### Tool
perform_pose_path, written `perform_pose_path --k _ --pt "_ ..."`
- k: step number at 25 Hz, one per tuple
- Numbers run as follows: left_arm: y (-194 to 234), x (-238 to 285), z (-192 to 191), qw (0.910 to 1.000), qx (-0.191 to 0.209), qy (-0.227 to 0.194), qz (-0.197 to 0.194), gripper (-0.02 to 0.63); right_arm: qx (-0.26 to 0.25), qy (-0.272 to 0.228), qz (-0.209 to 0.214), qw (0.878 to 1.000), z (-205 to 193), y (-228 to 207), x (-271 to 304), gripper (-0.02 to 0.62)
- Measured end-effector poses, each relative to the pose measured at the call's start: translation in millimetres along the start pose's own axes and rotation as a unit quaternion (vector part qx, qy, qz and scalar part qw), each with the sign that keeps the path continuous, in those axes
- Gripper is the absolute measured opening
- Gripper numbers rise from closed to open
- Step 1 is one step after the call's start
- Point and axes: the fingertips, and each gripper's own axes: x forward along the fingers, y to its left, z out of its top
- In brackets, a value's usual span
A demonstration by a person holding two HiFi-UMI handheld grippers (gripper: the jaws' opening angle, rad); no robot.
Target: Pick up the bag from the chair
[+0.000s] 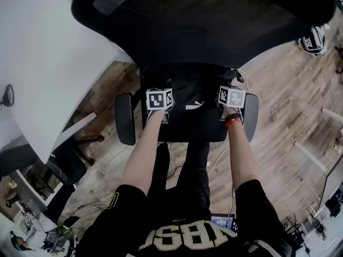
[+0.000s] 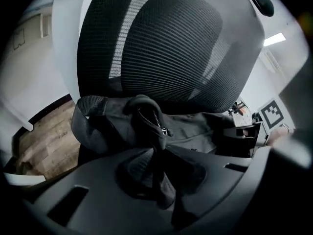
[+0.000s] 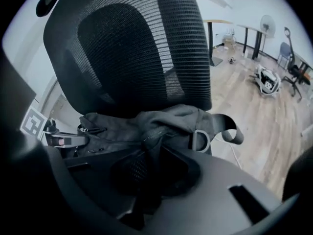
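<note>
Black bag [image 1: 190, 105] lay on the seat of a mesh-backed office chair [image 1: 214, 20], in the centre of the head view, with a small white logo on its top face. It sat between the two armrests, the left armrest [image 1: 125, 118] and right armrest [image 1: 250, 116] flanking it.

At the bag's left end the left claw [image 1: 159, 105] was pressed down onto it. In the left gripper view, the left claw [image 2: 156, 177] was clenched on a raised fold of the bag [image 2: 195, 126], with a zipper [image 2: 157, 123] running up just above the pinch and a strap [image 2: 85, 124] looping off at centre left.

At the bag's right end sat the right claw [image 1: 230, 101], a red wristband [image 1: 232, 122] just behind it. In the right gripper view, the right claw [image 3: 142, 180] was likewise clenched on bunched fabric of the bag [image 3: 161, 119], with a metal D-ring [image 3: 199, 140] and a grey strap end [image 3: 230, 131] just to the right of the grip.

The chair back [image 3: 132, 48] rose directly behind the bag. Wood floor [image 1: 289, 100] filled the right of the head view, and a white desk [image 1: 43, 52] the upper left.
</note>
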Motion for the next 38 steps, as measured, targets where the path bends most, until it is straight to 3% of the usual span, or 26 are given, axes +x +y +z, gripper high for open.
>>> perform_pose_path --k 16,24,31,38 --pt "-32 -132 34 0.9972 0.037 -0.065 -0.001 0.038 0.006 -0.061 0.006 0.998 15 64 -127 0.035" --pt "-65 -219 74 0.9903 0.024 -0.136 -0.016 0.038 -0.016 -0.132 0.004 0.991 57 98 -214 0.035" --pt "-96 -298 121 0.9747 0.079 -0.209 -0.009 0.038 -0.061 -0.206 0.0 0.977 99 130 -293 0.035" --pt "-124 -371 167 0.953 0.119 -0.279 -0.009 0.038 -0.063 -0.284 0.002 0.957 137 160 -373 0.035"
